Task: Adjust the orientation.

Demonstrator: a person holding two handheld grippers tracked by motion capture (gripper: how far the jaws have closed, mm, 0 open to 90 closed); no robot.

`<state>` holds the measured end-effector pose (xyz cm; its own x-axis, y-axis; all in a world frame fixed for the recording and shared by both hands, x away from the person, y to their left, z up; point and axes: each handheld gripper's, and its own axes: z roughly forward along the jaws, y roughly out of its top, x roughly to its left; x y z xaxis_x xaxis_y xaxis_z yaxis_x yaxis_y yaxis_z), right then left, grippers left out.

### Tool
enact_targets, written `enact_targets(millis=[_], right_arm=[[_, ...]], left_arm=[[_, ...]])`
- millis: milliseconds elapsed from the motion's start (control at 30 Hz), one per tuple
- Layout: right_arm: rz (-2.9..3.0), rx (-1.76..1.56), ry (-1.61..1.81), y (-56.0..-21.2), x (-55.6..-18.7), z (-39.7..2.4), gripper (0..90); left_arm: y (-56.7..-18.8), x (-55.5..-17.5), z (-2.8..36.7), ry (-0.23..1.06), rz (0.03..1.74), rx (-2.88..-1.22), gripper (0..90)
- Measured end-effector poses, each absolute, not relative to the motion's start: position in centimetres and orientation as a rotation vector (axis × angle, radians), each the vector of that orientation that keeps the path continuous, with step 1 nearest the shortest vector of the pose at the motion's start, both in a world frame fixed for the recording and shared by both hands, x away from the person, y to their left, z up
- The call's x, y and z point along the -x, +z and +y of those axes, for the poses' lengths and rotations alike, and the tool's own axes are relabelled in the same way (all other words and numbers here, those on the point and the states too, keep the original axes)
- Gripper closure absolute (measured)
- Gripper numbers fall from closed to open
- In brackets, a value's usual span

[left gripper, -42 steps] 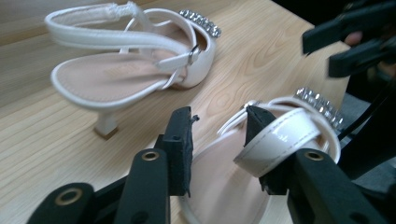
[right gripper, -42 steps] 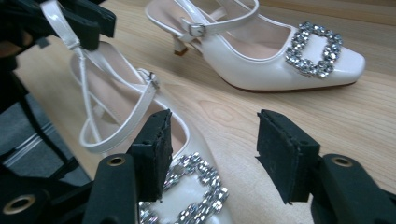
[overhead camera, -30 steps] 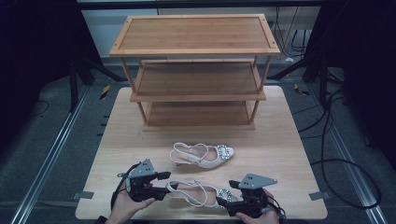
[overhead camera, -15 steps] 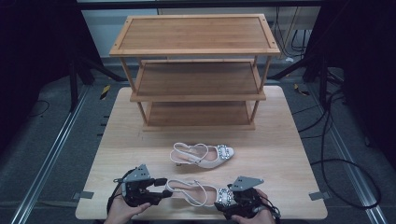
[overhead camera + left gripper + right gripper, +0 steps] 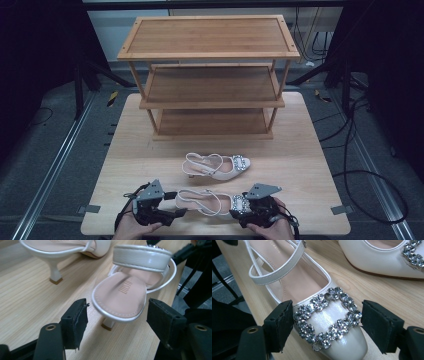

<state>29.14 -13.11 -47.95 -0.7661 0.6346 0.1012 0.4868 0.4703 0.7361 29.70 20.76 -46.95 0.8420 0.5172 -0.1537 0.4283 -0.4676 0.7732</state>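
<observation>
Two pale slingback heels with rhinestone buckles lie on the wooden table (image 5: pixel 310 165). The far shoe (image 5: pixel 217 167) lies free. The near shoe (image 5: pixel 207 201) sits by the front edge between both grippers. My left gripper (image 5: pixel 176 207) is at its heel end. Its jaws have just been opening and stand apart on either side of the heel seat (image 5: pixel 120 296), with narrow gaps. My right gripper (image 5: pixel 240 210) straddles the toe and buckle (image 5: pixel 327 315). Its jaws have just been closing and its pads (image 5: pixel 280 325) sit right at the buckle's edges, with no visible squeeze.
A three-tier bamboo shoe rack (image 5: pixel 210 75) stands at the back of the table, its shelves bare. Bare tabletop lies between the rack and the shoes. Cables (image 5: pixel 360 165) run along the floor to the right, and metal rails (image 5: pixel 60 160) to the left.
My right gripper has shifted a little left, closer around the near shoe's toe. The left gripper has stayed at the heel end. Both shoes lie where they were.
</observation>
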Motion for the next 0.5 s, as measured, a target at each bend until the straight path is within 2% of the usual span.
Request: enact_targets(millis=[200, 267, 500], right_arm=[[2.53, -0.997, 1.192, -48.0, -29.3, -13.2, 27.4], [2.473, -0.987, 1.259, -47.6, -29.2, -13.5, 32.4], [2.202, -1.116, 1.399, -45.2, -31.0, -16.1, 25.8]], left_arm=[[-47.8, -30.4, 19.2, 0.101, 0.645, -2.161, 29.7], [-48.0, -30.6, 18.7, 0.102, 0.613, -2.176, 28.8], [-48.2, -31.5, 17.7, 0.089, 0.536, -2.183, 27.6]])
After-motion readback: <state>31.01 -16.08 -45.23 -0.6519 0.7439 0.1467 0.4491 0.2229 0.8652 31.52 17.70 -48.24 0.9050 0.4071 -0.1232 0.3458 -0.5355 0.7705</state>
